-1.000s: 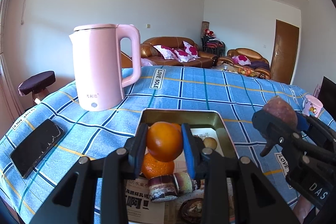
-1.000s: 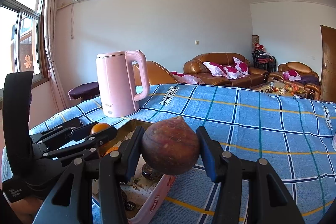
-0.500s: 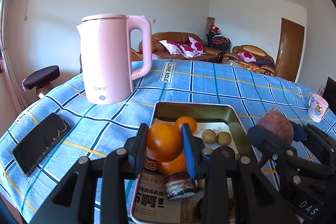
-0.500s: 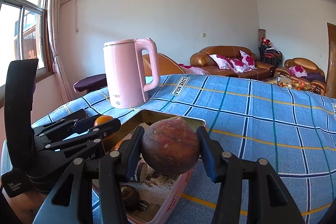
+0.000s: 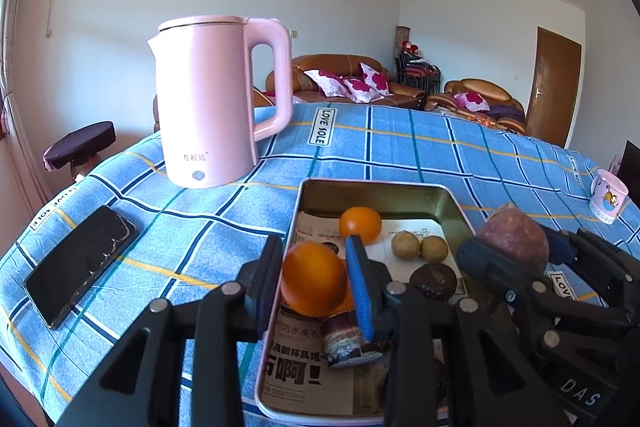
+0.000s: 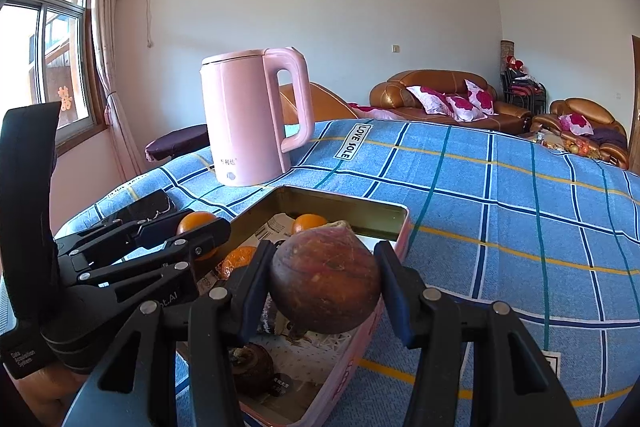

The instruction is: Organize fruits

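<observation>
My left gripper (image 5: 314, 277) is shut on an orange (image 5: 313, 285) and holds it above the near left part of a metal tray (image 5: 372, 193) lined with newspaper. In the tray lie another orange (image 5: 360, 224), two small tan fruits (image 5: 419, 246) and dark brown fruits (image 5: 433, 279). My right gripper (image 6: 325, 287) is shut on a large reddish-brown round fruit (image 6: 325, 287), held over the tray's right rim (image 6: 394, 227). The right gripper with its fruit also shows in the left wrist view (image 5: 512, 239). The left gripper and its orange also show in the right wrist view (image 6: 196, 223).
A tall pink kettle (image 5: 212, 103) stands on the blue checked tablecloth (image 5: 400, 151) behind the tray to the left. A black phone (image 5: 80, 263) lies near the table's left edge. A small pink cup (image 5: 608, 195) stands at the far right. A stool (image 5: 78, 149) stands beyond the table.
Both grippers have pulled back toward me and risen, each still holding its fruit. More of the tray and its contents now show beyond the left gripper's fingers.
</observation>
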Demonstrator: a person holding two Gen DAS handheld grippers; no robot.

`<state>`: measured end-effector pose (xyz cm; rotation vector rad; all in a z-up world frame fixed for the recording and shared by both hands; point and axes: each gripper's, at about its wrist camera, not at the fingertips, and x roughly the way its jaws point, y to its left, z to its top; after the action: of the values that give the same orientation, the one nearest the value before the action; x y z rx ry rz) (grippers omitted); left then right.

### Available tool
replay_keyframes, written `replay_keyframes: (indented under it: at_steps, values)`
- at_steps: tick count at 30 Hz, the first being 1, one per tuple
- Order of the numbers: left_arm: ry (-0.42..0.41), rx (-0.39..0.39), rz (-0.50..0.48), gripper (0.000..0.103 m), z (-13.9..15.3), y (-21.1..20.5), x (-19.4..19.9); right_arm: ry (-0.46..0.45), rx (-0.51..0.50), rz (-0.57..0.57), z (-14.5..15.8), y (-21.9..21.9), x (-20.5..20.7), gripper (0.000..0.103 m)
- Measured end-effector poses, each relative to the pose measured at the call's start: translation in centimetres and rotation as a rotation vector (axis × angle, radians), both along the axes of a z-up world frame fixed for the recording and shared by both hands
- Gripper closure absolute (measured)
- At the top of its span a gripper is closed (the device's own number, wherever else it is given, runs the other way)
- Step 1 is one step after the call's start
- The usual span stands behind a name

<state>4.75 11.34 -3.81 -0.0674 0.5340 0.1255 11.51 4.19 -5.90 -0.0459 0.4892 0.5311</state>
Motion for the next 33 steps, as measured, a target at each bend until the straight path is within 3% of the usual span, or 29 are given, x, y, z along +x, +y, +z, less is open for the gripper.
replay_keyframes:
  at_steps: [6, 11, 16, 18, 23, 33]
  values:
    - [0.002, 0.007, 0.005, 0.065, 0.0, 0.0, 0.0, 0.015, -0.007, 0.007, -0.2, 0.2, 0.3, 0.050]
    - [0.002, 0.002, 0.035, 0.040, 0.0, 0.4, -0.1, 0.056, -0.006, 0.026, -0.6, 0.5, 0.9, 0.048]
    - [-0.024, -0.008, 0.051, 0.019, 0.4, 0.6, -0.8, 0.062, 0.069, 0.007, -0.5, -0.9, 1.0, 0.028]
    - [-0.037, -0.002, 0.055, 0.013, 0.5, 0.5, -1.1, 0.054, 0.086, 0.001, -0.4, -1.3, 0.8, 0.027]
    - [-0.064, 0.006, 0.047, 0.006, 0.9, 0.2, -1.5, -0.005, 0.090, -0.047, 0.3, -2.1, -0.3, 0.026]
    - [-0.090, 0.013, 0.038, 0.004, 1.5, -0.5, -2.2, -0.053, 0.060, -0.122, 1.5, -3.5, -1.1, 0.023]
